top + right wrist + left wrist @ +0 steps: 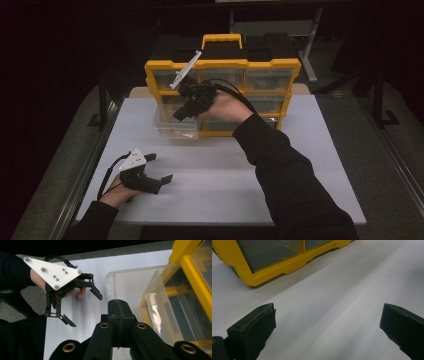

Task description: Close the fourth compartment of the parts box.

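white table (pixel 300 190) runs wide and mostly bare, its near edge and both side edges well apart from any object, with open surface across the whole front half. yellow drawer cabinet (pixel 270 64) stands upright at the far edge of the table, centred, carry handle on top. one clear drawer (pixel 172 125) at the cabinet's lower left is pulled out toward the person, its front wall overhanging the table and its top open; a small pale item lies inside, too small to identify. right gripper (pixel 181 113) is held at the drawer's upper rim, jaws pressed fully together with nothing seen between them; in the right gripper view the closed tips (pixel 118 305) sit just against the clear wall. left gripper (pixel 159 167) rests low on the table near the front left, jaws spread wide and holding nothing, well apart from the cabinet.
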